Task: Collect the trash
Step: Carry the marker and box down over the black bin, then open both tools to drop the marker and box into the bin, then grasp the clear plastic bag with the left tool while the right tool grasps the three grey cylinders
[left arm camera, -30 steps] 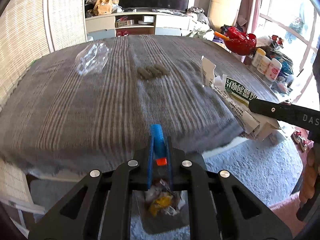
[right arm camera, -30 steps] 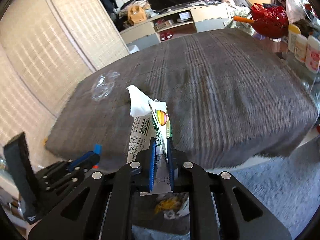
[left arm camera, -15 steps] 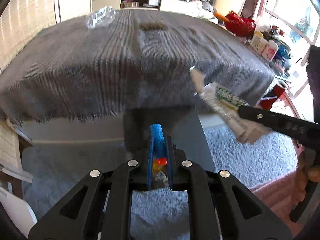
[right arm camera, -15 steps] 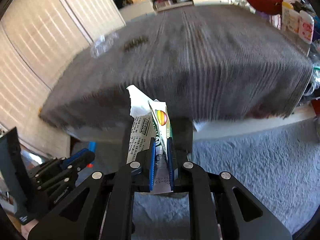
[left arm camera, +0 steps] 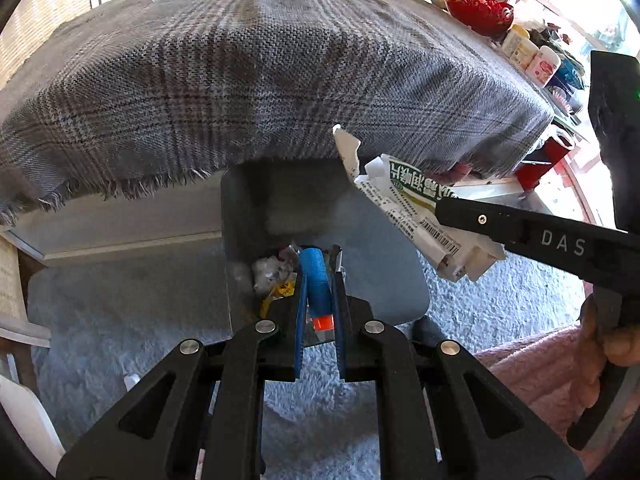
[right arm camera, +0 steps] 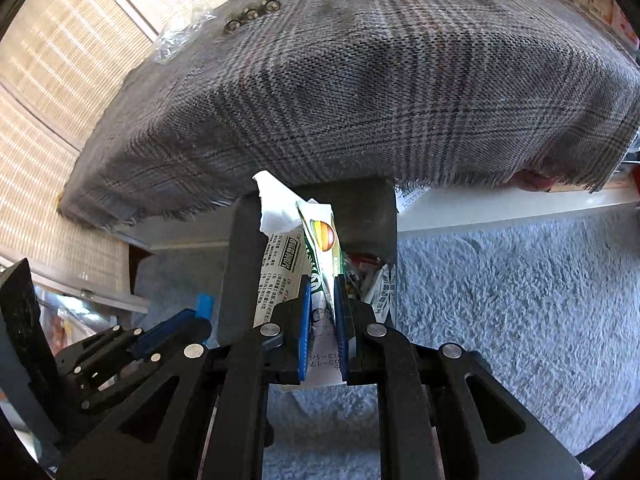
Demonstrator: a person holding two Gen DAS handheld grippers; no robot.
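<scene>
My left gripper (left arm camera: 319, 276) is shut on a blue foam tube with an orange end (left arm camera: 316, 280) and holds it over the open grey trash bin (left arm camera: 384, 264) on the floor. The bin holds crumpled wrappers (left arm camera: 269, 276). My right gripper (right arm camera: 323, 284) is shut on a torn white-and-green paper packet (right arm camera: 310, 240), held above the same bin (right arm camera: 240, 264). In the left wrist view the packet (left arm camera: 404, 200) hangs over the bin's right side. A clear plastic wrapper (right arm camera: 180, 34) and a row of small dark round pieces (right arm camera: 252, 14) lie on the table.
The table with a grey plaid cloth (left arm camera: 260, 80) overhangs the bin's far side. A fluffy blue-grey rug (right arm camera: 520, 300) covers the floor. A red bowl (left arm camera: 480, 14) and small bottles (left arm camera: 532, 56) stand at the table's far right. Woven blinds (right arm camera: 52, 80) are on the left.
Both grippers have come down from table height toward the floor and now hang over the bin. Each keeps its hold on its piece of trash.
</scene>
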